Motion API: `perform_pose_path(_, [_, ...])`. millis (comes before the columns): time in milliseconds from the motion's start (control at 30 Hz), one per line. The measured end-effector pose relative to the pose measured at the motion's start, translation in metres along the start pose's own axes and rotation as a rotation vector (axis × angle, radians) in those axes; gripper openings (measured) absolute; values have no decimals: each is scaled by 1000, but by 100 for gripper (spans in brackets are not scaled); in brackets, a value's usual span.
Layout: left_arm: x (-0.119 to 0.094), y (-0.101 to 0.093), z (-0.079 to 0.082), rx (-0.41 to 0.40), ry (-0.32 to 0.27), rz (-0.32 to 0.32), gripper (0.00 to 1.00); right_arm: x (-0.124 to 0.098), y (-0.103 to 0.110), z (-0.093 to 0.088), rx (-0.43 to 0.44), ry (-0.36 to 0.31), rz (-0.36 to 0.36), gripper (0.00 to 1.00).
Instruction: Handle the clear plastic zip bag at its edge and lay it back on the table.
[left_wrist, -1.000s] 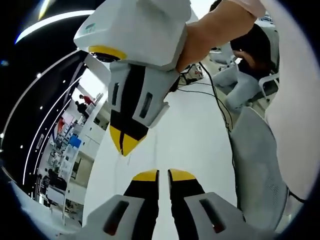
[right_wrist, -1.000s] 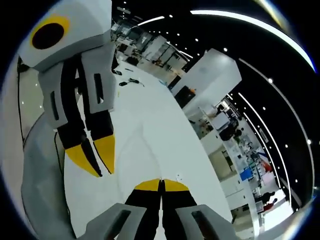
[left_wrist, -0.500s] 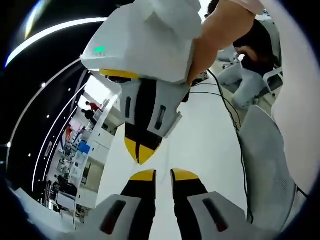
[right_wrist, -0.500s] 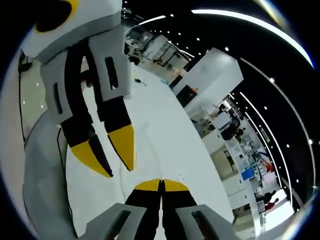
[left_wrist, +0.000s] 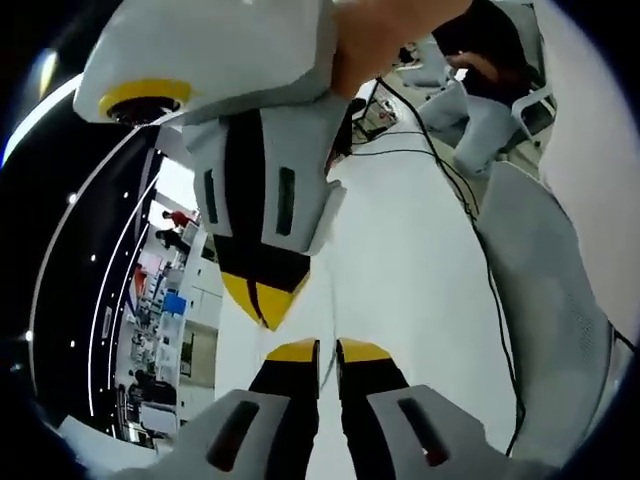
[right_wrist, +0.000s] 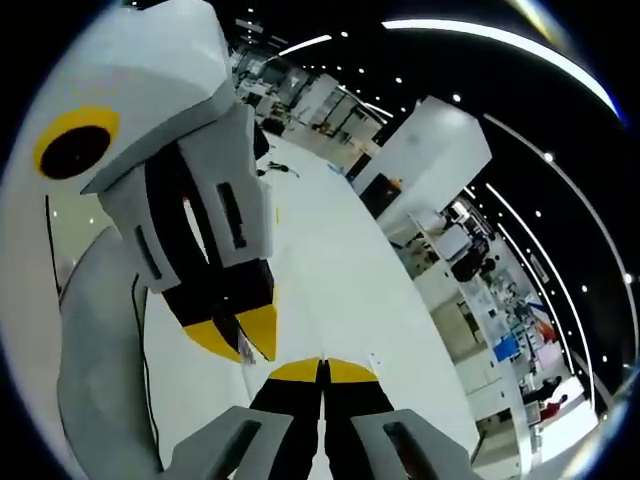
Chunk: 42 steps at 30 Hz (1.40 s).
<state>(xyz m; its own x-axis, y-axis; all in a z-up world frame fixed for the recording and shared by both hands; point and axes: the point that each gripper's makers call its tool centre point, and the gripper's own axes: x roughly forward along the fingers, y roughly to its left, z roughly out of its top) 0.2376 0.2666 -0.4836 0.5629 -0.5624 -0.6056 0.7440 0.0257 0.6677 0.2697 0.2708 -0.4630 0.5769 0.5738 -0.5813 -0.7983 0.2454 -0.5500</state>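
Both grippers are held up over a long white table (left_wrist: 400, 260), tips nearly meeting. In the left gripper view my left gripper (left_wrist: 327, 352) shows yellow tips with only a slim gap between them. The right gripper (left_wrist: 262, 305) points down at it from above, tips together. In the right gripper view my right gripper (right_wrist: 322, 372) has its jaws pressed shut, and the left gripper (right_wrist: 240, 338) reaches in from the left, tips almost touching. The clear zip bag (right_wrist: 290, 352) is only a faint film between the two sets of tips, and its outline is hard to make out.
A grey chair back (left_wrist: 540, 300) stands beside the table, also seen as the grey chair (right_wrist: 95, 330). Black cables (left_wrist: 440, 170) trail over the far tabletop. A seated person (left_wrist: 480, 110) is at the far end. Desks and shelves (right_wrist: 470, 270) line the room.
My left jaws parted a little half a second ago and have narrowed again. The two grippers' tips are closer together now. Both views have shifted with the hands.
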Motion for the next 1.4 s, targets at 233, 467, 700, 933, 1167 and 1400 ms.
perform_pose_path(233, [1,-7,-1,0,-3,-26,0,1,-3,-2,2,5,-5,0])
perform_pose_path(467, [1,-21,0,-39,-24,-88,0,3,-11,-6,1,14,-28,0])
perform_pose_path(700, [2,-27,0,-62,-30,-119,0,5,-17,-10,3,22,-45,0])
perform_pose_path(933, [1,-37,3,-119,-58,-172,0,7,-20,-15,13,32,-47,0])
perform_pose_path(1167, [2,-44,3,-138,-62,-193,0,13,-18,-19,32,38,-35,0])
perform_pose_path(1400, [1,-37,0,-174,-74,-154,0,17,-13,-19,2,45,-26,0])
